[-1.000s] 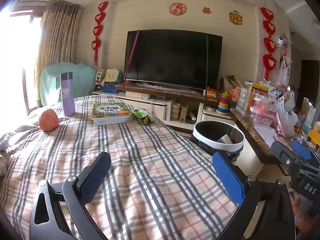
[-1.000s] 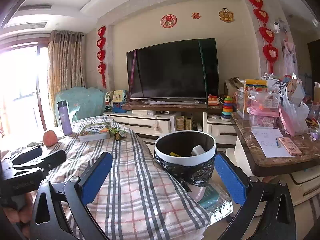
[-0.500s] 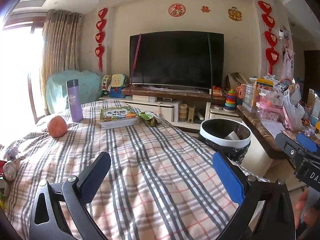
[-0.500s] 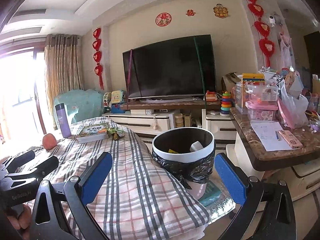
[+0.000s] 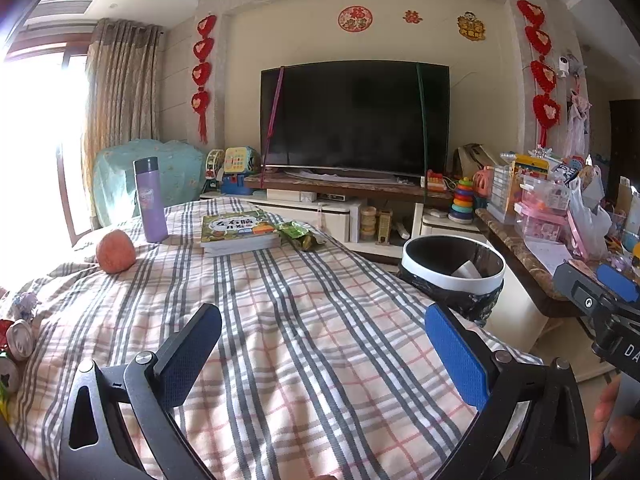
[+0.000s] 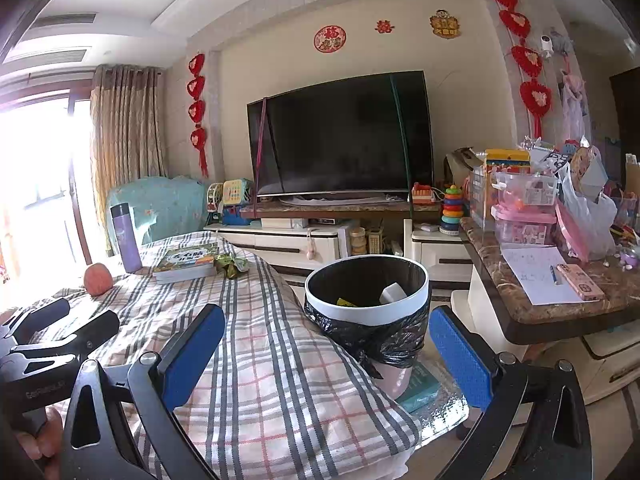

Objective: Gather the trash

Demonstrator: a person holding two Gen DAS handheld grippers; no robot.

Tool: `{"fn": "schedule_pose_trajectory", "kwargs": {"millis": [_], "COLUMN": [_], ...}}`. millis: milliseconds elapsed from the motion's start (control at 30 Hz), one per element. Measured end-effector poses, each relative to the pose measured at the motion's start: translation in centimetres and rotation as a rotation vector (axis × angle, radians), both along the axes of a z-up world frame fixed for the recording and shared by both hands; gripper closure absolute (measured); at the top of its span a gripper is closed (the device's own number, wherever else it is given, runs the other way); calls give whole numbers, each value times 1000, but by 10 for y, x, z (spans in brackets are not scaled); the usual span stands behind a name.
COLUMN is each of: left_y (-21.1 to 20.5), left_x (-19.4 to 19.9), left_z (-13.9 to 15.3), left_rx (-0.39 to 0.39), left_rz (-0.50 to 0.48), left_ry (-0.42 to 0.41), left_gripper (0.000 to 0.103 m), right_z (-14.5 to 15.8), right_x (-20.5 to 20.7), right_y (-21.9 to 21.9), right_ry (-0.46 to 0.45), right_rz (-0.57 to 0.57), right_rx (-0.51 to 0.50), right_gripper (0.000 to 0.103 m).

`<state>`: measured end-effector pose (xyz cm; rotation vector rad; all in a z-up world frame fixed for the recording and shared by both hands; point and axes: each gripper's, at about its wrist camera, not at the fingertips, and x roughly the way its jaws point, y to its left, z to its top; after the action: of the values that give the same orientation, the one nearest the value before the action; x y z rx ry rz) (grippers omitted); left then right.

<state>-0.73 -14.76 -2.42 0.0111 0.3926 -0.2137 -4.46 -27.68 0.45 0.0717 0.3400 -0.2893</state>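
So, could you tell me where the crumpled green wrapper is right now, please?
In both wrist views the crumpled green wrapper lies at the far end of the plaid-covered table, touching the right edge of the green-covered book.

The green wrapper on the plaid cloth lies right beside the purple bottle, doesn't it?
Not quite. The green wrapper does lie on the plaid cloth, but right beside the book, on its far side from the purple bottle. The left wrist view shows it.
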Motion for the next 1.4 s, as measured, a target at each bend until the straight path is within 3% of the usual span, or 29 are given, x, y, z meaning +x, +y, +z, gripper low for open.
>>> {"fn": "schedule_pose_trajectory", "kwargs": {"millis": [1400], "left_y": [7], "left_x": [5], "left_z": [-5], "left_rx": [-2], "left_rz": [2], "left_ry": [-6], "left_gripper": [1], "right_z": [1], "right_x": [-1], "right_y": [-2], "right_ry": [4], "right_rz": [11], "right_rx": [0], "right_gripper": [0]}}
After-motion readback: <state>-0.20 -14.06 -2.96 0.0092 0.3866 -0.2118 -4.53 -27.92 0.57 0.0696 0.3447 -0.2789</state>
